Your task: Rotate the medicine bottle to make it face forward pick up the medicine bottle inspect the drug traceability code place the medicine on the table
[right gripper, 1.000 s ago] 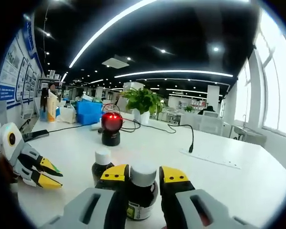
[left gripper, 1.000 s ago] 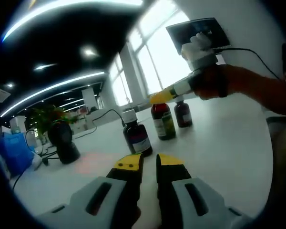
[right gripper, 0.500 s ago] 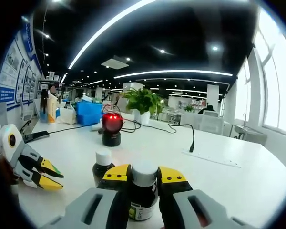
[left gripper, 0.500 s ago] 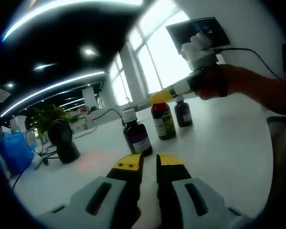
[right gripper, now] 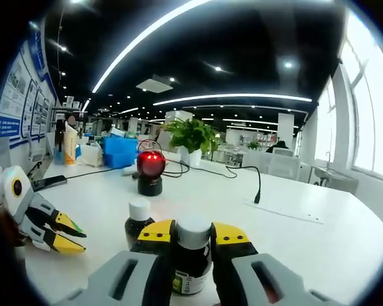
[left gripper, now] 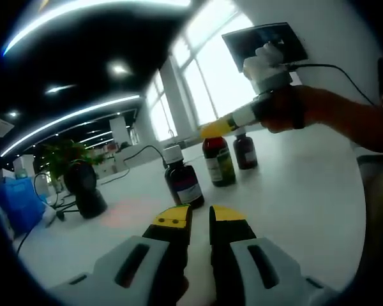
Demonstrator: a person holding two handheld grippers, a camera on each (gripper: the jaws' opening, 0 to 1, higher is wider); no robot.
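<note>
A dark brown medicine bottle (right gripper: 191, 255) with a white cap stands on the white table (right gripper: 293, 236), and my right gripper (right gripper: 193, 233) is shut on it just below the cap. In the left gripper view that same bottle (left gripper: 218, 160) is the middle one of three, with the right gripper's yellow fingertips (left gripper: 214, 130) at its top and a hand holding the tool. My left gripper (left gripper: 200, 215) hovers low over the table (left gripper: 293, 191) short of the bottles, jaws nearly together with nothing between them. It also appears at the left edge as the left gripper (right gripper: 51, 231).
A second white-capped bottle (right gripper: 139, 220) stands just behind and left of the held one; it is the nearest bottle (left gripper: 184, 183), and a third bottle (left gripper: 244, 152) stands farthest. A scanner with a red light (right gripper: 150, 172) sits mid-table, with cables, a plant (right gripper: 191, 135) and a blue box (right gripper: 119, 150) behind.
My right gripper's jaws have closed in on the bottle's neck. The left gripper and the bottles have not moved.
</note>
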